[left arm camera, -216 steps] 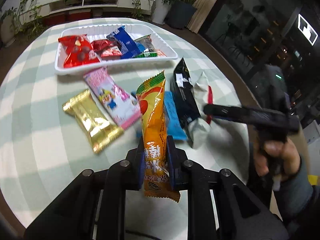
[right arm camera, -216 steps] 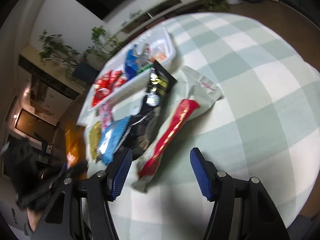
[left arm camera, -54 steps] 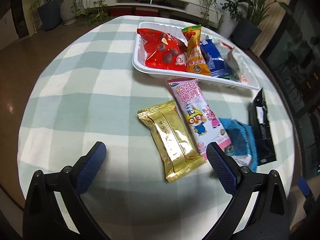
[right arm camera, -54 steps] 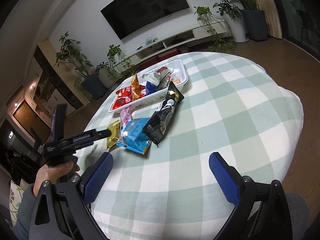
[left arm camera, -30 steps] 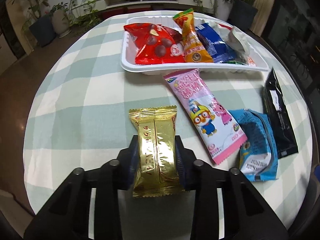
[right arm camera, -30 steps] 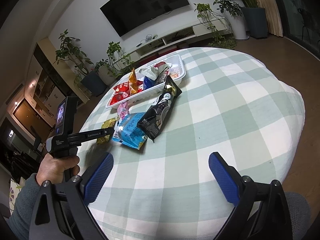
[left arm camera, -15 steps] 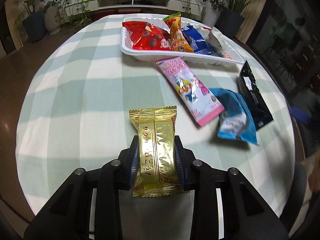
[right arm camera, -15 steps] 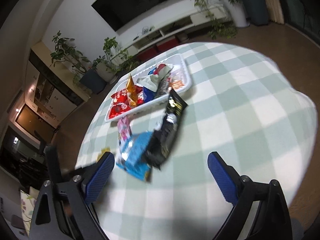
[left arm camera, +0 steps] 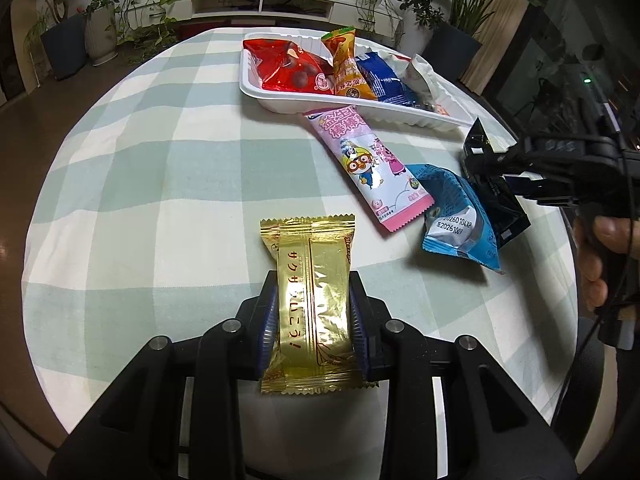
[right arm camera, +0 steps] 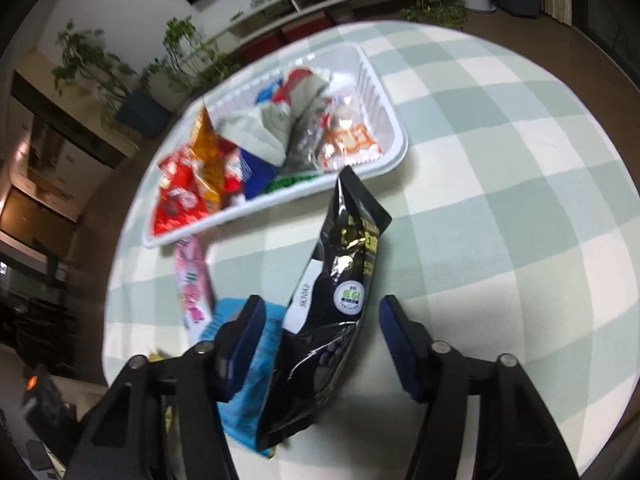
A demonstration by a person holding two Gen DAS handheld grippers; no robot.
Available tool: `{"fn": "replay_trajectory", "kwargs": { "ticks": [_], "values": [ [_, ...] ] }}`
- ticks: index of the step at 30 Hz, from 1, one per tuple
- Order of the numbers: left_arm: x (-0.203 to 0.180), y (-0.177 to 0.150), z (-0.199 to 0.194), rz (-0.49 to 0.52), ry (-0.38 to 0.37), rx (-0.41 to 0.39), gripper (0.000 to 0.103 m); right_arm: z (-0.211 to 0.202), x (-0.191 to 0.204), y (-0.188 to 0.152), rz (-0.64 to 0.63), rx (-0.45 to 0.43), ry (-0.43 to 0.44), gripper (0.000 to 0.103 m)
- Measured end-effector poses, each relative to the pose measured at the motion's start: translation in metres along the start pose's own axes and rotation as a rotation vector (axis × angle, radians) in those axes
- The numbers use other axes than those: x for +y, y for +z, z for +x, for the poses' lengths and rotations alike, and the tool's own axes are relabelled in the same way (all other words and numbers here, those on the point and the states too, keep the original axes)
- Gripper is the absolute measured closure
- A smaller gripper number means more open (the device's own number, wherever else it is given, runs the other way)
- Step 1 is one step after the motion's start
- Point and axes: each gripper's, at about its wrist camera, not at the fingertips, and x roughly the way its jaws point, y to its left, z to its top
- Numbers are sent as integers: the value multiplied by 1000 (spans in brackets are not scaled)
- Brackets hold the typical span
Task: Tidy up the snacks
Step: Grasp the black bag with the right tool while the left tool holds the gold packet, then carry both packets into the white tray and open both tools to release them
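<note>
My left gripper (left arm camera: 314, 308) is shut on a gold snack packet (left arm camera: 308, 264), held just above the checked tablecloth. Further back, a white tray (left arm camera: 360, 110) holds red, orange, dark blue and white packets. My right gripper (right arm camera: 320, 332) hangs over a black packet (right arm camera: 344, 264) lying in front of the tray (right arm camera: 394, 156). Its jaws are closing with the packet between them, and a gap still shows on each side. In the left wrist view this gripper (left arm camera: 480, 166) reaches in from the right over the black packet (left arm camera: 506, 208).
A pink packet (left arm camera: 368, 164) and a light blue packet (left arm camera: 460, 216) lie between the tray and the black packet. The light blue packet (right arm camera: 240, 420) sits under my right gripper's left finger. The round table's edge curves close on the right. Potted plants and a low shelf stand behind.
My right gripper has swung down and forward over the black packet and its jaws have narrowed. My left gripper keeps the gold packet and has shifted a little across the table.
</note>
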Motion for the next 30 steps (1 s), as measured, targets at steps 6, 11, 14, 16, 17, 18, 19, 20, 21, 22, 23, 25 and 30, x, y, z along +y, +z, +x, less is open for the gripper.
{"fn": "replay_trajectory", "kwargs": {
  "ticks": [6, 11, 14, 16, 17, 18, 19, 20, 21, 22, 23, 25, 30],
  "values": [
    [1, 0, 1, -1, -6, -1, 74, 6, 8, -2, -87, -6, -83, 51],
    [-1, 0, 2, 4, -2, 1, 74, 7, 12, -5, -159, -15, -135, 58],
    [-1, 0, 3, 9, 1, 1, 74, 7, 13, -7, -174, -15, -146, 60],
    [-1, 0, 3, 12, 3, 1, 74, 6, 13, -10, -179, -14, -146, 61],
    [-1, -1, 3, 14, 4, 1, 74, 5, 13, -11, -182, -14, -144, 63],
    [-1, 0, 3, 14, 4, 1, 74, 4, 12, -12, -186, -12, -144, 64],
    [0, 0, 3, 14, 2, 2, 74, 2, 12, -14, -192, -12, -143, 66],
    [0, 0, 3, 13, 0, 1, 74, 1, 11, -15, -192, -16, -139, 67],
    [0, 0, 3, 11, -3, 1, 74, -2, 9, -17, -187, -18, -129, 68],
    [0, 0, 3, 10, -4, 1, 74, -3, 7, -17, -181, -19, -121, 68],
    [1, 0, 3, 9, -6, 1, 74, -5, 5, -19, -171, -20, -108, 69],
    [1, 0, 2, 4, -11, -3, 74, -10, 0, -22, -152, -30, -88, 71],
    [3, 0, 0, -5, -15, -13, 74, -23, -12, -29, -119, -63, -51, 80]
  ]
}}
